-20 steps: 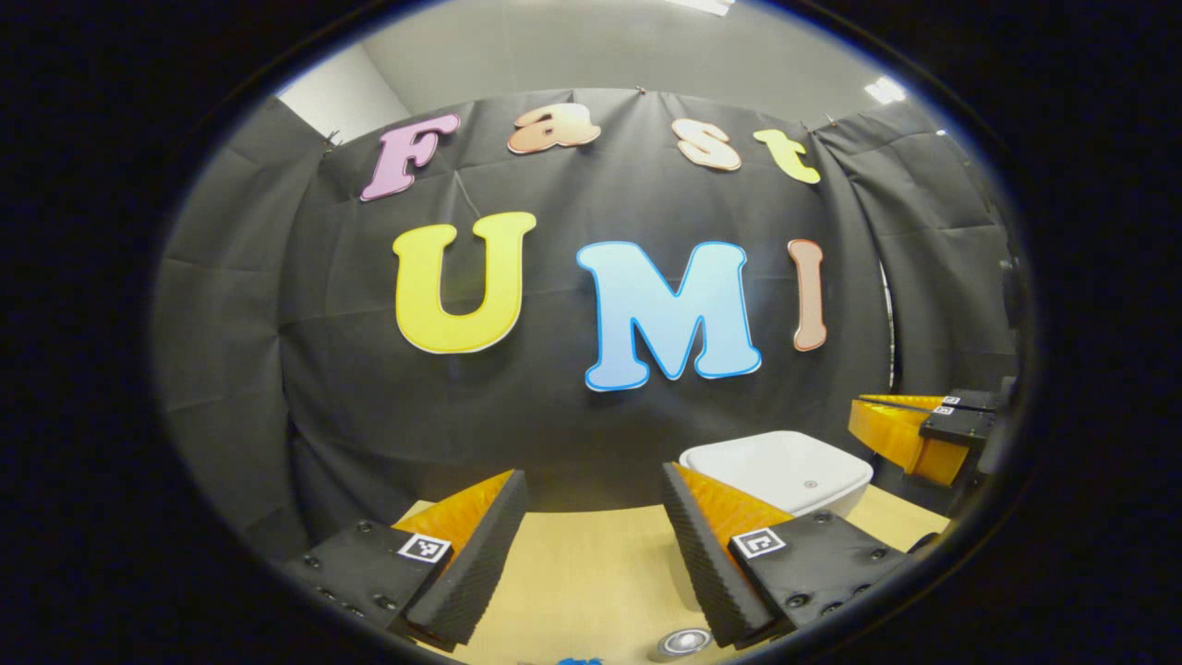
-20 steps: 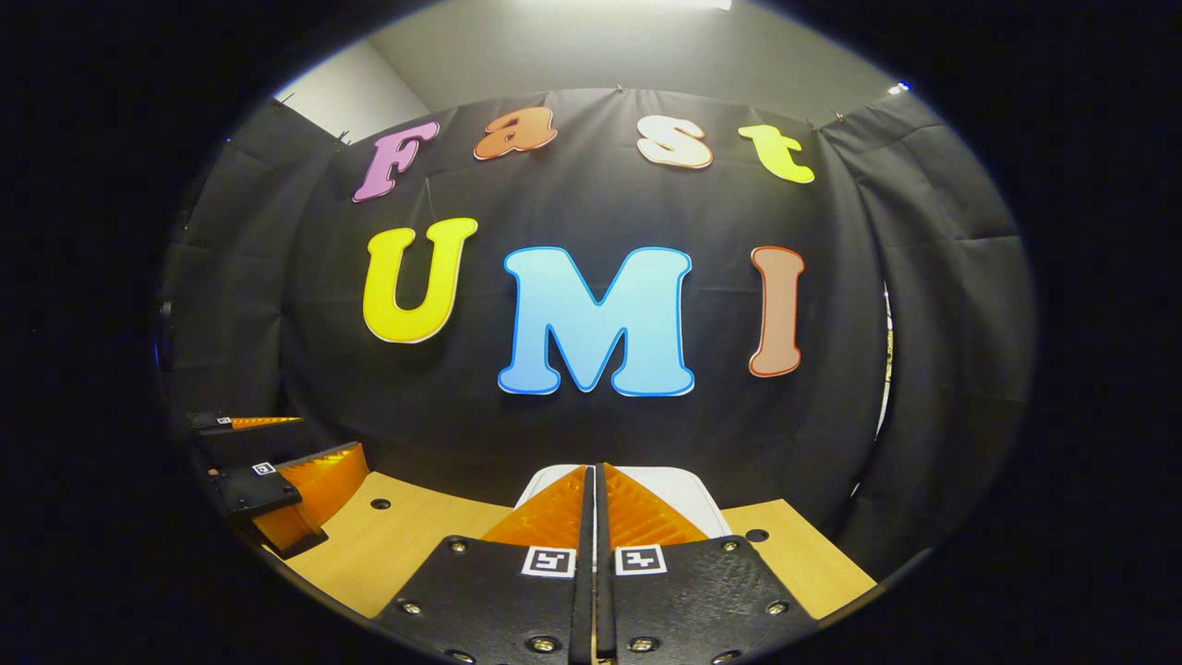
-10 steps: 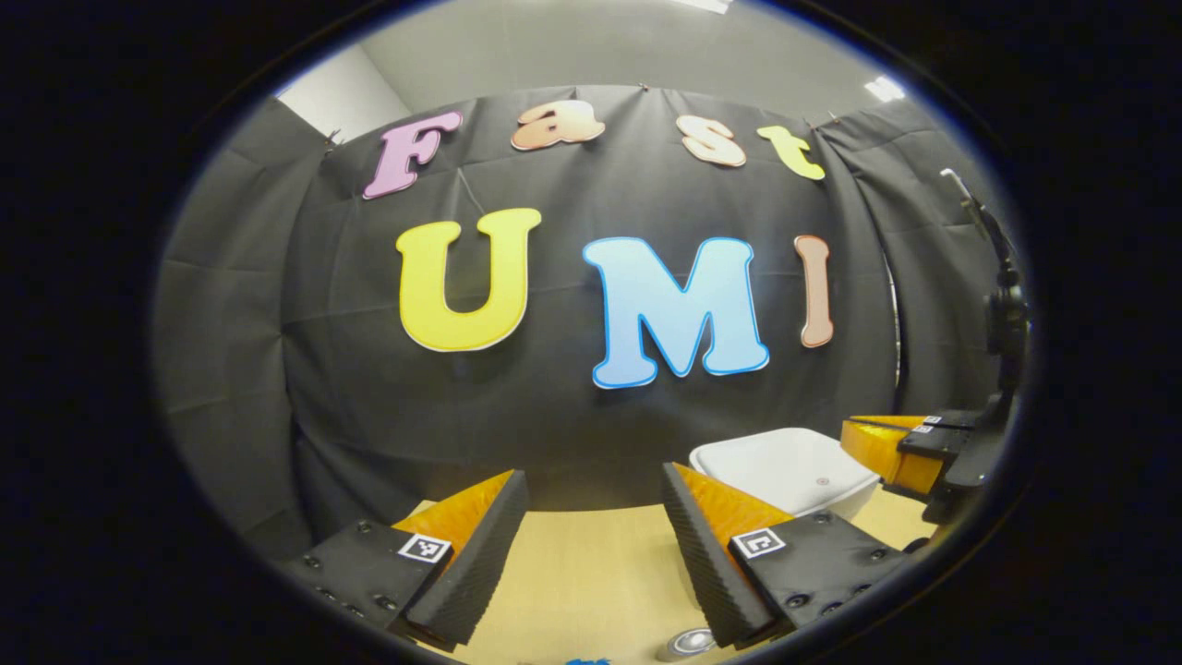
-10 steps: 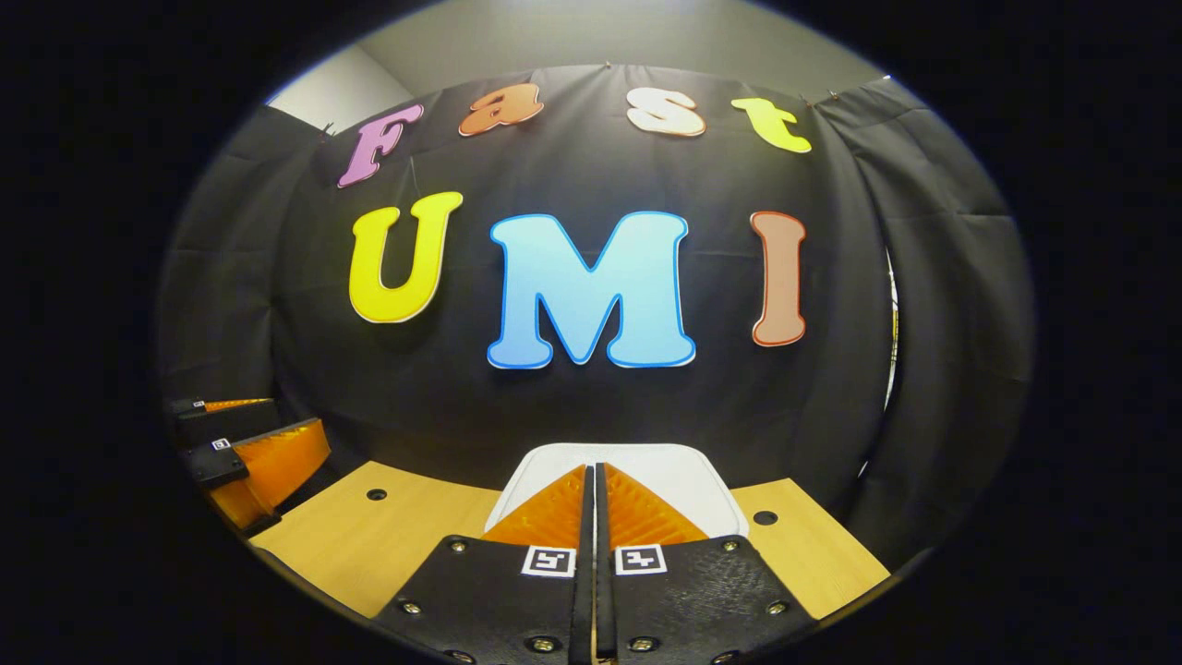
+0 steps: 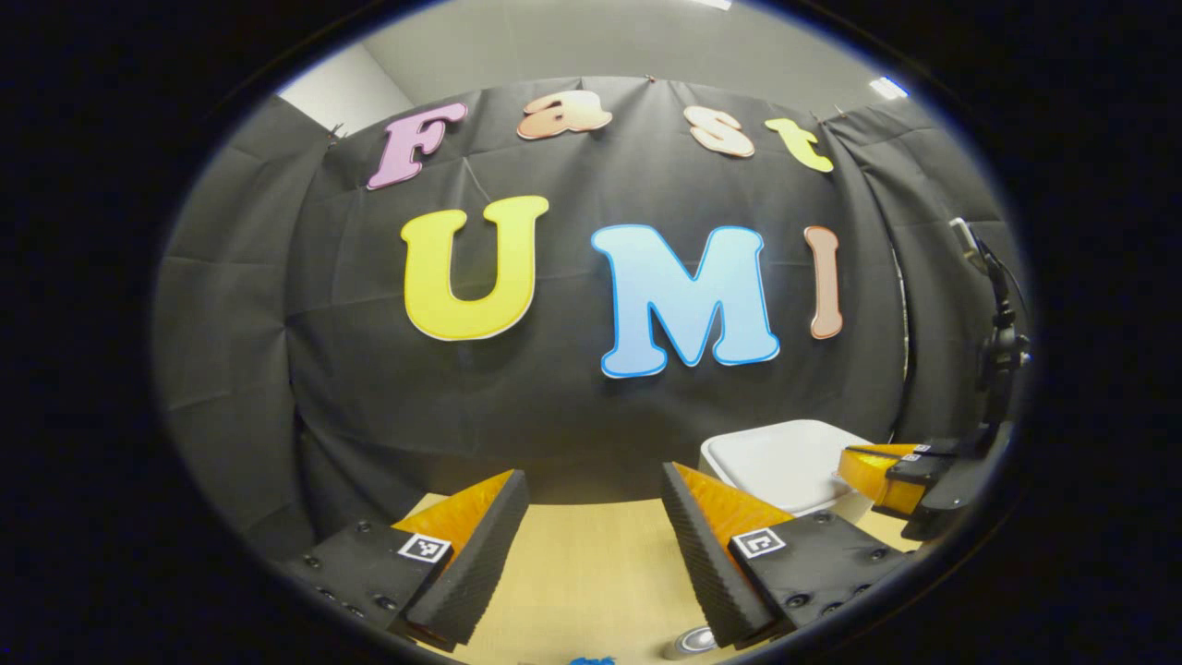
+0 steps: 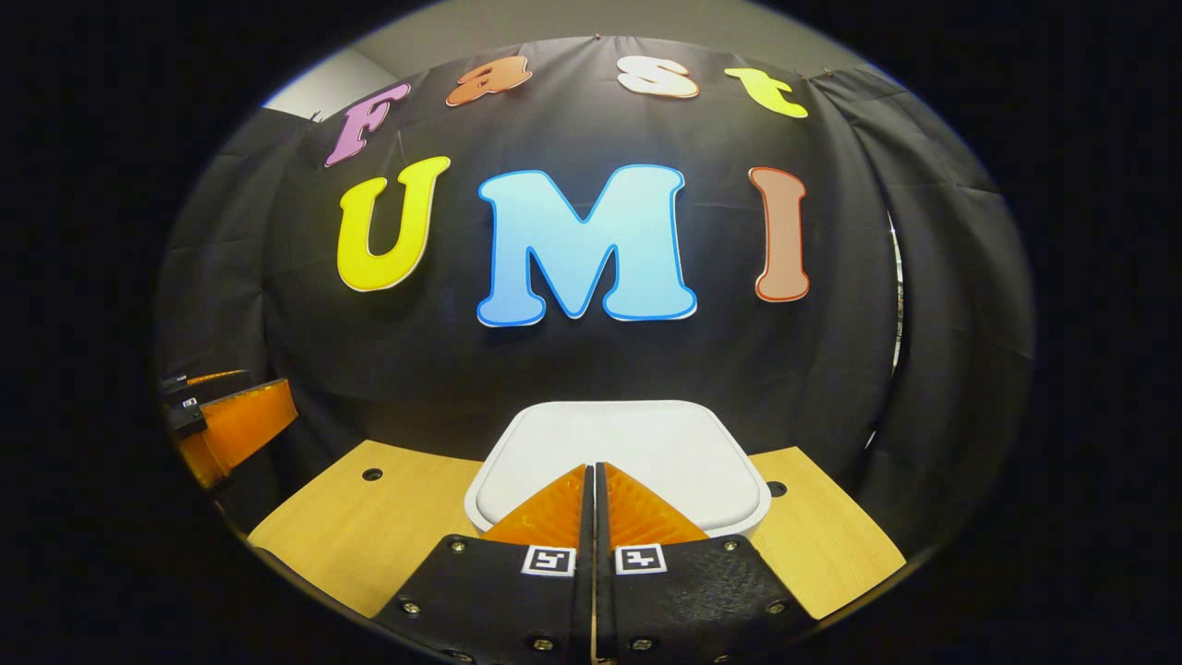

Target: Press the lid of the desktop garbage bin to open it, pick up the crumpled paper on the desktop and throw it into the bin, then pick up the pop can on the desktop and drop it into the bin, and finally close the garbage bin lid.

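A light wooden desktop [image 6: 369, 536] is carrying a white garbage bin [image 6: 619, 443], lid closed, and a pop can [image 5: 691, 641] at its near edge.

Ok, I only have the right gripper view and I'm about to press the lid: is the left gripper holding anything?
Observer: No. The left gripper is open, with bare desktop between its fingers.
Operator: Where's the pop can?
Observer: The pop can peeks out at the bottom of the left gripper view, below that gripper's right-hand finger.
Operator: And my tips?
Observer: Side-on, the right gripper is at the edge of the bin lid; I cannot tell if they touch.
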{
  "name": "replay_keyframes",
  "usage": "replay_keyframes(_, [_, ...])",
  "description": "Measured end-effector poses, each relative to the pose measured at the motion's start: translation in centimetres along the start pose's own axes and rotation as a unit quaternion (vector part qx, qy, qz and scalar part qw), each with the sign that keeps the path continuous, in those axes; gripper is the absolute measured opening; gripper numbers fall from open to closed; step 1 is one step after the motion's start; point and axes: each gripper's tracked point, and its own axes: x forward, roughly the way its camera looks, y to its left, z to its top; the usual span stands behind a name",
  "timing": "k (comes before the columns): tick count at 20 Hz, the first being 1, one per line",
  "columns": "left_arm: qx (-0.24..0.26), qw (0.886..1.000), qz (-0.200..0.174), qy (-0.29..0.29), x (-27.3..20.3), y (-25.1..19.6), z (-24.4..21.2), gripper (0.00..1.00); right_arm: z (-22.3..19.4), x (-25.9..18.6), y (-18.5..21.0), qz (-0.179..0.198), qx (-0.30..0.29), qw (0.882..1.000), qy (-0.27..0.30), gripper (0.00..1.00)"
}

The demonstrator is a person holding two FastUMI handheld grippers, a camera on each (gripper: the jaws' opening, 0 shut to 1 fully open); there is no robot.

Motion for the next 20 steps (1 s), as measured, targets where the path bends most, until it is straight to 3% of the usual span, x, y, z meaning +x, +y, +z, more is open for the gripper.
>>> replay_keyframes(4, [-0.002, 1.000, 0.000, 0.003, 0.2, -0.2, -0.2, 0.95, -1.8, 0.2, -0.3, 0.000, 0.010, 1.000, 0.023, 0.02])
replay_keyframes(12, [-0.008, 1.000, 0.000, 0.009, 0.3, -0.1, -0.5, 0.95, -2.0, 0.3, -0.5, -0.005, -0.011, 1.000, 0.006, 0.02])
replay_keyframes(20, [-0.013, 1.000, -0.003, 0.011, 0.4, -0.4, -0.6, 0.95, -1.4, 0.0, -0.3, 0.004, 0.007, 1.000, -0.001, 0.02])
